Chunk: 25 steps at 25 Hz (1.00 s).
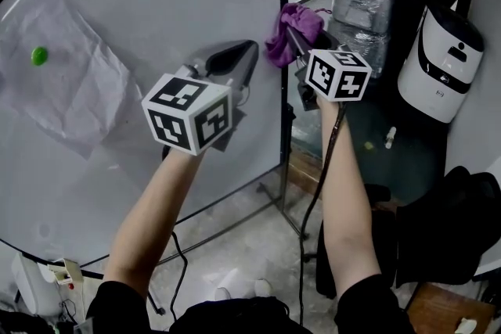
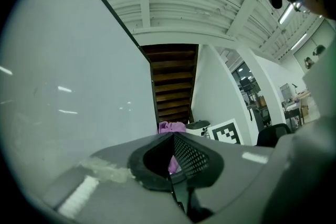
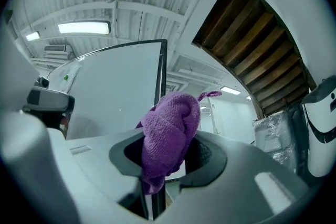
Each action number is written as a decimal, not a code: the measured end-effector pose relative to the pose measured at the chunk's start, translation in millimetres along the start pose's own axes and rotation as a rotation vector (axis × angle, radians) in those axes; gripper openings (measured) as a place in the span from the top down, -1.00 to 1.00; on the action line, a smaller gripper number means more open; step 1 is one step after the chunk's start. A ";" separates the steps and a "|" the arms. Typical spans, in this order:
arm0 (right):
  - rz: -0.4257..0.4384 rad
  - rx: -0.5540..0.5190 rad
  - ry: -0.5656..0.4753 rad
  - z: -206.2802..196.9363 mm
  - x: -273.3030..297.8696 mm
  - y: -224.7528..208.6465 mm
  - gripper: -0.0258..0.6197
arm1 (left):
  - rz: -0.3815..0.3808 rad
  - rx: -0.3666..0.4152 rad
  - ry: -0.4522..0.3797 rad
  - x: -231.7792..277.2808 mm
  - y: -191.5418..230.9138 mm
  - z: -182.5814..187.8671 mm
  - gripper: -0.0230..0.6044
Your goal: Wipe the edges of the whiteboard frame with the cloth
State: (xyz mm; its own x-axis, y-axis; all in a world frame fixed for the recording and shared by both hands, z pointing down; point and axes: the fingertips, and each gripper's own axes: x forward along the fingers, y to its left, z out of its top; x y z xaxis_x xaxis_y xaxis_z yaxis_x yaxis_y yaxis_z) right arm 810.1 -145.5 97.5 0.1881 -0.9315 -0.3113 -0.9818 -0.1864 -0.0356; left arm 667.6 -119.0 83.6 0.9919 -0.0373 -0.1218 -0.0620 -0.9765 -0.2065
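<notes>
One gripper, the right gripper (image 3: 157, 189), pinches the crumpled purple terry cloth (image 3: 170, 134) at the whiteboard's upright black frame edge (image 1: 282, 129) centre-frame, while the left gripper (image 2: 170, 186) rests pressed together, empty.

The cloth (image 1: 288, 21) is purple and fluffy. It is scrunched into a soft lump, with one thin corner sticking out at the top. The right gripper (image 3: 167, 160) pinches it between its two jaws, and most of the lump bulges out past the tips.

The whiteboard (image 1: 156, 4) is big, white and shiny, and it stands upright. Its frame (image 1: 281, 66) is a thin dark strip that runs round the board. The cloth sits right at the frame's right edge, high up on that side. In the right gripper view the dark strip runs straight up behind the cloth, which covers part of it.
</notes>
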 end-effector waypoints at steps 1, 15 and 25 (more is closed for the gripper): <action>-0.002 0.008 0.008 -6.8 -1.6 -1.2 0.46 | 0.000 -0.005 0.004 0.5 -0.8 -4.0 0.92; -0.031 0.054 0.079 -71.5 -22.8 -5.9 0.46 | -0.006 -0.053 0.096 14.5 -19.7 -82.9 0.92; -0.054 0.066 0.149 -120.1 -36.6 -7.5 0.46 | -0.023 -0.068 0.148 15.0 -38.8 -153.0 0.92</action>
State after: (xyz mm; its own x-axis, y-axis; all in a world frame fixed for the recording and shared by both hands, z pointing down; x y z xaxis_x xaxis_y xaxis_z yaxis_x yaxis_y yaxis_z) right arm 813.6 -147.5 223.2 0.2369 -0.9577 -0.1633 -0.9689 -0.2205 -0.1124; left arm 701.9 -114.1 238.4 0.9988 -0.0410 0.0276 -0.0367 -0.9894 -0.1405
